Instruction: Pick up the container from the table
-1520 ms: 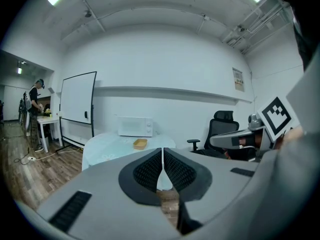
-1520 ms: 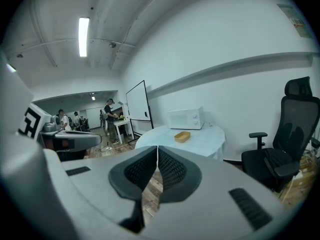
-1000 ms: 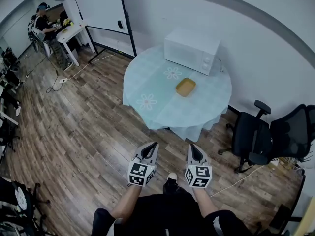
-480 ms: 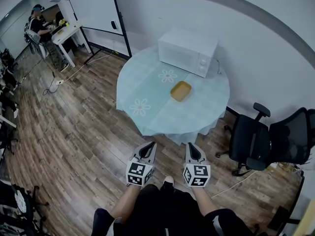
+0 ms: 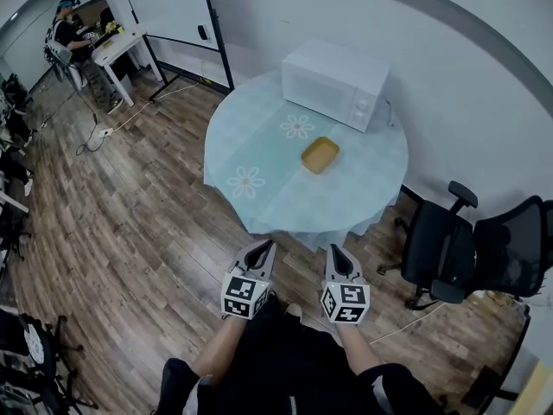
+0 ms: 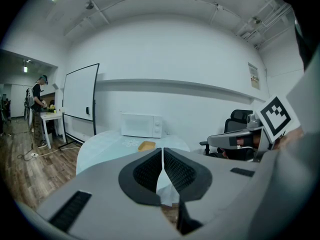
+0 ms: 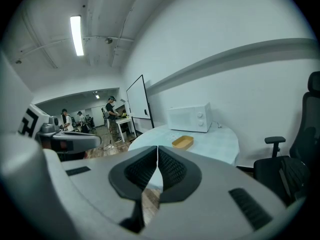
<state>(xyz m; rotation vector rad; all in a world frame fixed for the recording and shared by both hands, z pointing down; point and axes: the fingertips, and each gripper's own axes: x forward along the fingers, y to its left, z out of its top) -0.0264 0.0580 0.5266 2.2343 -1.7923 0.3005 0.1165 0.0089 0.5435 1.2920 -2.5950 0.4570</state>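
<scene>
A shallow yellow container lies on a round table covered with a pale blue flowered cloth, just in front of a white microwave. The same container shows far ahead in the left gripper view, and the container also sits ahead in the right gripper view. My left gripper and right gripper hang side by side over the wooden floor, short of the table's near edge. Both have their jaws closed together with nothing between them.
Two black office chairs stand to the right of the table. A whiteboard on a stand is at the back left, with a white desk and a person beyond it. Cables run across the wooden floor.
The table and container have shifted slightly in the head view as I stepped closer; both grippers stay shut and side by side, a little nearer the table's edge.
</scene>
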